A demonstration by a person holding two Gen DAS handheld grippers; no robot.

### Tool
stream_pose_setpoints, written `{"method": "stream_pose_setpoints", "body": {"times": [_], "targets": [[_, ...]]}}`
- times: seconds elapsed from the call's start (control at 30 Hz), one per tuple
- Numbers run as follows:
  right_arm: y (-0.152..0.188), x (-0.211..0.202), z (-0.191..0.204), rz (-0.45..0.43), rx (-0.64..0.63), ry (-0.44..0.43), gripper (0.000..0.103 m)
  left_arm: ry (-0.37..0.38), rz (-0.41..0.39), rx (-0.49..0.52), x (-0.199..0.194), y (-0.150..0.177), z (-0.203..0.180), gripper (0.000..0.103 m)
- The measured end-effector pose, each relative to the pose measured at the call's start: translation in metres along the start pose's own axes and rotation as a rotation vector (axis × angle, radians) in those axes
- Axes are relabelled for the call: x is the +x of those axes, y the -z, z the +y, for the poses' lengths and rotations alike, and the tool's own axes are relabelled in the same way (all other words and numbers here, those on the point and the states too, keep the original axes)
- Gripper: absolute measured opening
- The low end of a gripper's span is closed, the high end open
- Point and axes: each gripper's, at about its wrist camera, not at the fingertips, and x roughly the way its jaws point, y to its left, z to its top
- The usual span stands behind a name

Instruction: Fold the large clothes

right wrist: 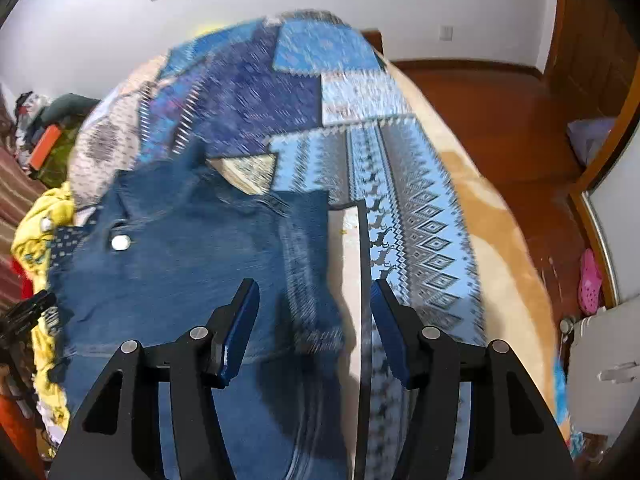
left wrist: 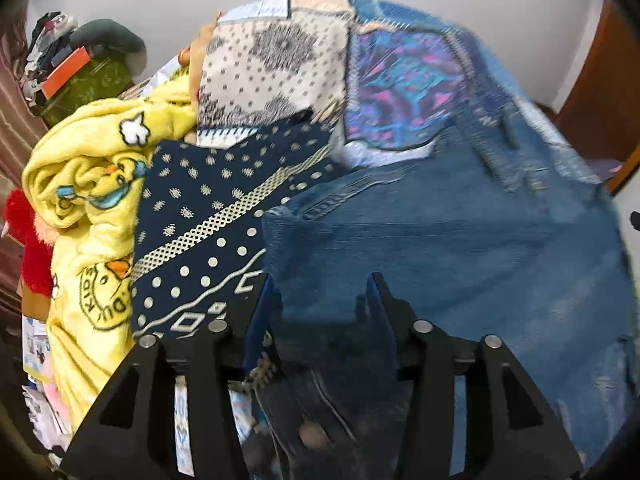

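A pair of blue jeans [left wrist: 460,240] lies spread on a patchwork bedspread [left wrist: 404,88]. In the right wrist view the jeans [right wrist: 192,264] show a metal waist button [right wrist: 120,242] at the left. My left gripper [left wrist: 322,292] is open, low over the denim, nothing between its fingers. My right gripper [right wrist: 314,300] is open over the jeans' right edge, where denim meets the bedspread [right wrist: 420,220]. Both views are motion-blurred.
A navy dotted cloth [left wrist: 208,224] and a yellow fleece blanket [left wrist: 92,200] lie left of the jeans. Something red [left wrist: 28,240] sits beyond them. A cluttered pile [left wrist: 72,64] stands at the far left. Wooden floor [right wrist: 500,120] and a pink shoe [right wrist: 590,280] lie right of the bed.
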Motion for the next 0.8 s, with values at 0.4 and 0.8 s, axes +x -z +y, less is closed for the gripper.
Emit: {"method": "stream_pose_setpoints", "body": {"times": [0.4, 0.8], "targets": [[0.051, -0.132, 0.04, -0.159, -0.154, -0.059, 0.073, 0.102, -0.159, 0.055, -0.139, 0.049, -0.018, 0.07], [0.143, -0.134, 0.036, -0.102, -0.16, -0.044, 0.076, 0.16, -0.043, -0.024, -0.143, 0.161, -0.005, 0.082]]}}
